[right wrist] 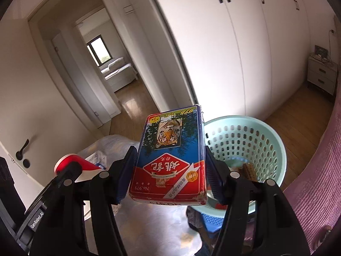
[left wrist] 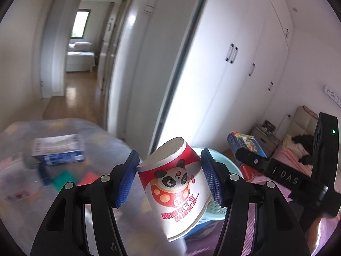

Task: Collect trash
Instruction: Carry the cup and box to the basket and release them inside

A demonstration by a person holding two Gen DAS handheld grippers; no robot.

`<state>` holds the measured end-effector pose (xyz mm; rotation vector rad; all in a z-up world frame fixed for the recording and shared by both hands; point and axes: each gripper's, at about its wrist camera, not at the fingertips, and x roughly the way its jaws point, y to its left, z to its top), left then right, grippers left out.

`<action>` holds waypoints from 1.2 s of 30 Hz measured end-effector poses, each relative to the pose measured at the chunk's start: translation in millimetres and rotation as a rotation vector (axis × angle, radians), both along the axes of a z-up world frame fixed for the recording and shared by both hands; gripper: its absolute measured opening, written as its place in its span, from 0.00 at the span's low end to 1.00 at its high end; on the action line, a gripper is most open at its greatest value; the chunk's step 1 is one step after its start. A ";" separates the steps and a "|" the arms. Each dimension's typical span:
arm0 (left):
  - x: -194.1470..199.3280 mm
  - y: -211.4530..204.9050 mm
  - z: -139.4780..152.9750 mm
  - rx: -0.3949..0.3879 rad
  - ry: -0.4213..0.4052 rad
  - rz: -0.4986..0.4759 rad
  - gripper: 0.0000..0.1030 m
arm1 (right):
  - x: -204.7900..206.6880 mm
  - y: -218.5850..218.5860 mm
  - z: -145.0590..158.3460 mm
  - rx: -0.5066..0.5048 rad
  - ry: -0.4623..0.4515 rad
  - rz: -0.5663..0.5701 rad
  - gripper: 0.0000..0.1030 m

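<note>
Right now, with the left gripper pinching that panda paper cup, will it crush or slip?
The paper cup looks thin-walled and probably empty, so likely light and easy to dent. It already sits tilted between the left gripper pads, so it may pivot. The textured blue pads should limit slipping.

You had soft daylight from the far window (right wrist: 99,51), glaring off the white wardrobe doors (left wrist: 213,68) and the wood floor (right wrist: 136,104). Your left view smeared with motion blur along the bed's left edge (left wrist: 25,170). Both fisheye views bent and went black at the corners.
</note>
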<state>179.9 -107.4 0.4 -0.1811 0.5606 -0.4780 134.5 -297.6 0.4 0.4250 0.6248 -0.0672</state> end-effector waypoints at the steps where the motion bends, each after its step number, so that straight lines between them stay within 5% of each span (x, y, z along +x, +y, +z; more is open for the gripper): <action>1: 5.0 -9.4 -1.3 0.001 0.008 -0.012 0.56 | 1.1 -8.9 -2.9 0.004 0.003 -0.013 0.57; 16: 74.6 -128.3 -69.6 0.142 0.145 -0.125 0.57 | 17.7 -90.9 -48.4 0.084 0.099 -0.148 0.57; 21: 79.5 -130.7 -79.9 0.144 0.167 -0.126 0.68 | 26.8 -93.3 -53.5 0.101 0.121 -0.147 0.57; 27: 75.6 -123.8 -76.3 0.127 0.167 -0.110 0.70 | 36.5 -99.2 -60.2 0.139 0.139 -0.146 0.66; 36: 52.3 -105.6 -54.6 0.113 0.110 -0.090 0.70 | 23.2 -94.1 -54.3 0.160 0.125 -0.129 0.66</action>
